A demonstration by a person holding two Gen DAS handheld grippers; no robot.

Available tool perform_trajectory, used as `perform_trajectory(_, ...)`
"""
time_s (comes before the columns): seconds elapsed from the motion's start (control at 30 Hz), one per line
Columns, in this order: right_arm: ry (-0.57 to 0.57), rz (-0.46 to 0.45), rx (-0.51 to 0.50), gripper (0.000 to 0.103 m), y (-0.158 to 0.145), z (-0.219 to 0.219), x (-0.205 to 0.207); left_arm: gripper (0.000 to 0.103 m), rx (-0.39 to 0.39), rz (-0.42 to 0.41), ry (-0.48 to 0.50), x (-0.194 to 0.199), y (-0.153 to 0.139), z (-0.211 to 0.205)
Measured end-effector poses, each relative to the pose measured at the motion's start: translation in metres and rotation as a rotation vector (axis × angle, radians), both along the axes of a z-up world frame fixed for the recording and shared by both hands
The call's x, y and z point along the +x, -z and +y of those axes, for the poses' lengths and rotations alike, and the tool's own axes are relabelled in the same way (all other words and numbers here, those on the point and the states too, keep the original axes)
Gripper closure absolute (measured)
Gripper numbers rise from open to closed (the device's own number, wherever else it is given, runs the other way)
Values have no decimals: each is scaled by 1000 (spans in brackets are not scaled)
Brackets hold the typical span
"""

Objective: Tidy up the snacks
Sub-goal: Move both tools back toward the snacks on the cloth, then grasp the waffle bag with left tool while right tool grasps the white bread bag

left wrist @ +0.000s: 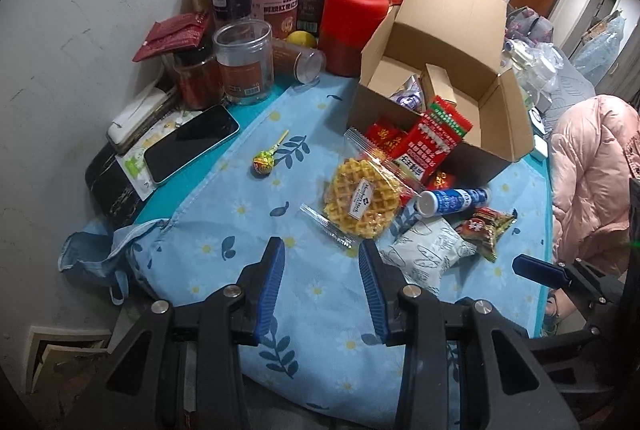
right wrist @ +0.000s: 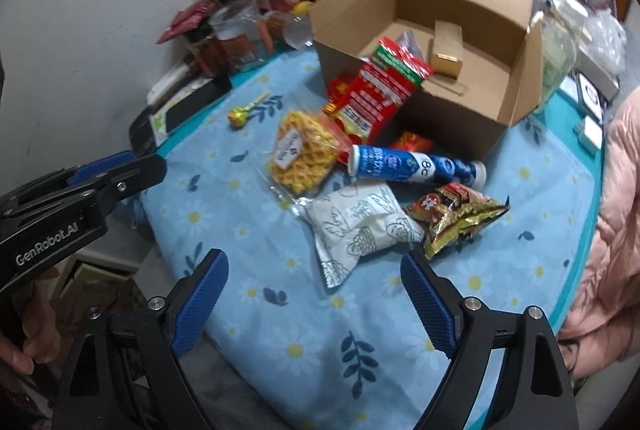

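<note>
**While most snacks lie loose, the box holds only a few**

Although the cardboard box (right wrist: 472,97) stands open on the far right of the desk (left wrist: 256,213), little sits in it: a small gold carton (right wrist: 446,47) upright on its floor, a purple-and-white packet (left wrist: 410,93) beside that, and a tall red packet (right wrist: 380,85) leaning over its near wall, half in and half out. By my reading the sorting has barely begun.

Left outside, on the flowered cloth near the box, are a wrapped waffle (left wrist: 362,203), a blue-and-white bottle (right wrist: 416,165) on its side, a white patterned pouch (right wrist: 360,226), a crinkled red-and-gold packet (right wrist: 456,213), some small red sachets (left wrist: 384,137) against the box's near wall, and a lollipop (left wrist: 266,159) alone to the left. Jars and tins crowd the far left; whether they belong to the job I cannot tell.

The right gripper (right wrist: 316,294) hangs over the near cloth just short of the white pouch, jaws spread wide and empty. The left gripper (left wrist: 322,276) hangs near the waffle's wrapper, jaws narrowly parted, nothing between them. Both are free, so nearly every loose item remains to be placed.
</note>
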State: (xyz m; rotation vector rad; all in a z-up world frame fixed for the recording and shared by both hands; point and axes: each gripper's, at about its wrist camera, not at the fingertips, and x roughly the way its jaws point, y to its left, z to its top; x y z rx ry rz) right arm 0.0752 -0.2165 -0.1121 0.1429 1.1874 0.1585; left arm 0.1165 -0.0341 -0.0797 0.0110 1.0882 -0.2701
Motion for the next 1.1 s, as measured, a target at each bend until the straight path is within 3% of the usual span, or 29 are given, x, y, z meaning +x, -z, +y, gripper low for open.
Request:
perform_trajectory(0.23,66,84,2,14,30,-10,27,65,11,11,12,22,22,-3)
perform_trajectory(0.3,101,122,8,6,39,-15,36,65,4,28,21,30,30,-4)
perform_trajectory(0.47,176,202,38,1,61,-25,54,65,12,62,35,49,49,-6)
perform_trajectory(0.7,275,237,30,0,82,-33,73,65,-18,110,67,73,70,-8)
perform_trajectory(0.8,294,255,-1,0,91,-33,78,65,-38,123,99,80,76,-12)
perform_trajectory(1.1,282,310,-15,1,114,-47,75,65,2,125,275,86,85,-42)
